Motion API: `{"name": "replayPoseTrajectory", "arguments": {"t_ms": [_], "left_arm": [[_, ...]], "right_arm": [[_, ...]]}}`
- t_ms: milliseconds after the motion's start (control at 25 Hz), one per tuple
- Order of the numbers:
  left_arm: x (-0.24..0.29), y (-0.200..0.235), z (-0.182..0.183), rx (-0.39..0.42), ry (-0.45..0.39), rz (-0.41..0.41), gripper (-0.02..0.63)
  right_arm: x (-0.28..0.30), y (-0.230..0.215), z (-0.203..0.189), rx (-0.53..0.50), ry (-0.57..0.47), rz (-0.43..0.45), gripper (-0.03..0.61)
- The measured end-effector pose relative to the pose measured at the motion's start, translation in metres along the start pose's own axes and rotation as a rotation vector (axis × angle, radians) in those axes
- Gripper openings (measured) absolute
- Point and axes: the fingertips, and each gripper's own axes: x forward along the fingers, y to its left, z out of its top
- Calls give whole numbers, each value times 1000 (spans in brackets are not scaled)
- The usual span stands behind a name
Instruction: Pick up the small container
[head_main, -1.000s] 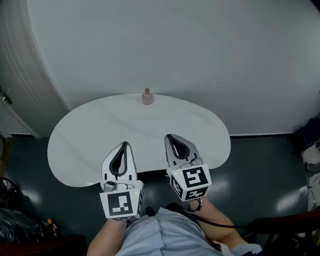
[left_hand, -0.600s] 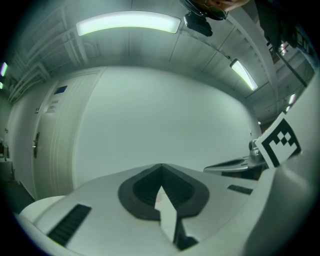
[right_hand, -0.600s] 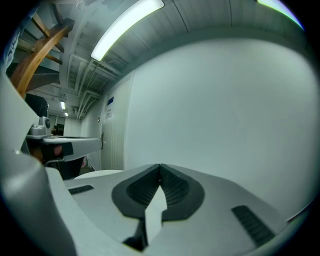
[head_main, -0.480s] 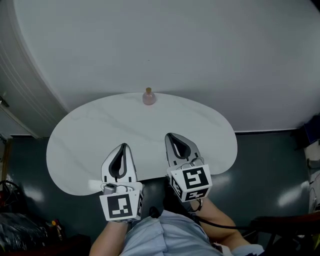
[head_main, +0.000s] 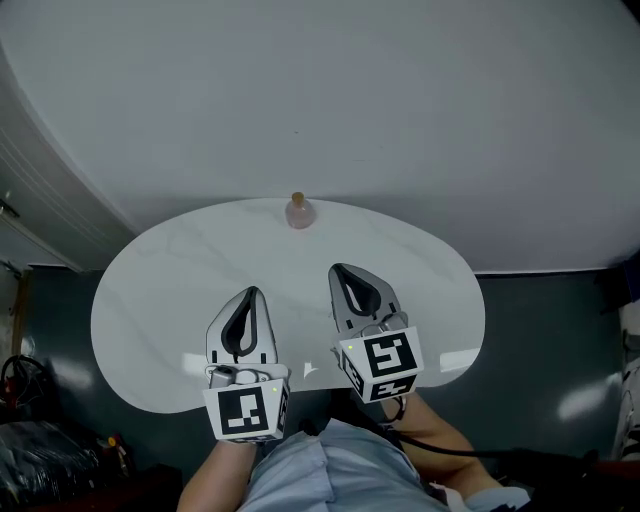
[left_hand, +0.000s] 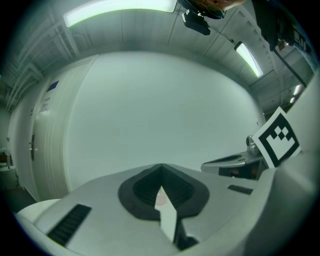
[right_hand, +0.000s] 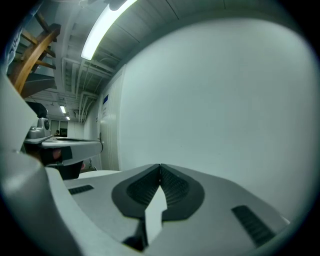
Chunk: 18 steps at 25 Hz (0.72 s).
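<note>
The small container (head_main: 298, 211) is a pinkish bottle with a cork stopper. It stands upright at the far edge of the white rounded table (head_main: 170, 285). My left gripper (head_main: 248, 293) and right gripper (head_main: 339, 270) hover side by side over the table's near edge, well short of the bottle. Both are shut with nothing between the jaws. In the left gripper view the left gripper's (left_hand: 161, 166) tips meet, and a pinkish bit of the container (left_hand: 161, 199) shows through the slit behind them. The right gripper view shows its gripper (right_hand: 160, 166) shut, facing the wall.
A pale curved wall (head_main: 330, 90) rises right behind the table. Dark floor surrounds the table, with cluttered items at the lower left (head_main: 40, 440). The person's torso (head_main: 320, 470) is at the bottom edge.
The view has shifted, so the table and the bottle sit slightly lower in the picture and the grippers reach a little further over the tabletop. Both grippers stay shut.
</note>
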Motion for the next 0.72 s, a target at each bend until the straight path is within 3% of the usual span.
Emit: {"name": "replayPoseTrajectory", "arguments": {"t_ms": [480, 720], "left_arm": [[49, -13, 6, 46, 35, 52, -2], [56, -11, 15, -43, 19, 109, -2]], "right_arm": [[34, -25, 0, 22, 13, 105, 2], [49, -23, 7, 25, 2, 152, 2]]}}
